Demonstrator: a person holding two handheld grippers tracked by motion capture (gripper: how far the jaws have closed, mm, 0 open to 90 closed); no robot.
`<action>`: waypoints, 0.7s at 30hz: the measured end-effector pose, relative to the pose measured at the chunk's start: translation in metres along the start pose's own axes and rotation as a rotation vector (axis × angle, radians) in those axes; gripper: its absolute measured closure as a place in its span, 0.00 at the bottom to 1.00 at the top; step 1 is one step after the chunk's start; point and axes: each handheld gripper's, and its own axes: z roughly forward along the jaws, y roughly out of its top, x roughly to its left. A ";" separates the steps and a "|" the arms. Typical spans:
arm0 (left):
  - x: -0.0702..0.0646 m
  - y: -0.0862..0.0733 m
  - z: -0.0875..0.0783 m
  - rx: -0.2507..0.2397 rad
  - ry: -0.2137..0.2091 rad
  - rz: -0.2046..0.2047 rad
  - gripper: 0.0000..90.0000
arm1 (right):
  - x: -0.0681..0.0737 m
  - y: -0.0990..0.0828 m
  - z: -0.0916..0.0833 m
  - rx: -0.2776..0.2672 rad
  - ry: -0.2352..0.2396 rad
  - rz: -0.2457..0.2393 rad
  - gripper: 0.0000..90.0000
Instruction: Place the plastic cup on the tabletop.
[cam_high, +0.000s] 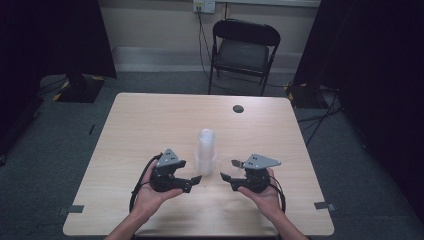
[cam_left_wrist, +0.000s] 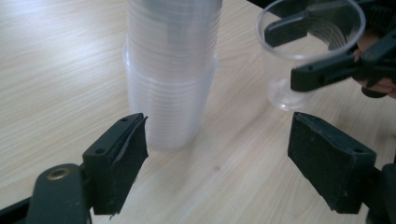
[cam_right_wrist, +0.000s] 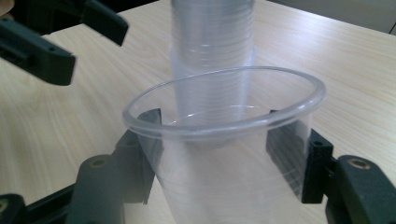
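Stacked clear plastic cups (cam_high: 206, 150) stand upright near the middle of a pale wooden table (cam_high: 150, 120), seen from above. This stack is the landmark for everything that follows.

To the left of the stack, a person's left hand (cam_high: 150, 195) cradles the left gripper (cam_high: 192, 181), a black tool with a grey three-cornered plate on top. Its tips point toward the stack and stop just short of it. In the left gripper view, its two black jaws are spread wide with nothing between them, and the stack (cam_left_wrist: 170, 74) rises from the wood just beyond the gap. A black cable loops from this gripper around the wrist.

To the right of the stack, the right hand (cam_high: 267, 197) holds the right gripper (cam_high: 227, 172), also aimed inward at the stack. In the left gripper view, a single clear cup (cam_left_wrist: 308, 51) stands upright on the table just beside the stack, with the right gripper's (cam_left_wrist: 299, 53) jaws on either side of it. In the right gripper view, that single cup (cam_right_wrist: 224, 140) sits close up between the two jaws, its round rim level. Whether the pads actually press its wall or only flank it cannot be told. The stack (cam_right_wrist: 212, 60) stands directly behind it.

Beyond the stack, near the far edge of the table, is a small dark round cable hole (cam_high: 238, 108). Farther back on the grey floor stands a black folding chair (cam_high: 243, 50).
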 end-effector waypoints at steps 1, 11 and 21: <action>0.001 -0.001 -0.001 -0.005 0.002 -0.003 0.22 | -0.002 0.001 0.000 -0.004 -0.003 0.004 0.41; 0.010 -0.027 -0.018 0.036 0.058 0.004 0.18 | -0.017 0.004 -0.001 -0.011 -0.042 0.044 0.40; 0.026 -0.048 -0.026 0.031 0.078 -0.078 0.18 | -0.034 0.008 0.004 -0.012 -0.098 0.075 0.40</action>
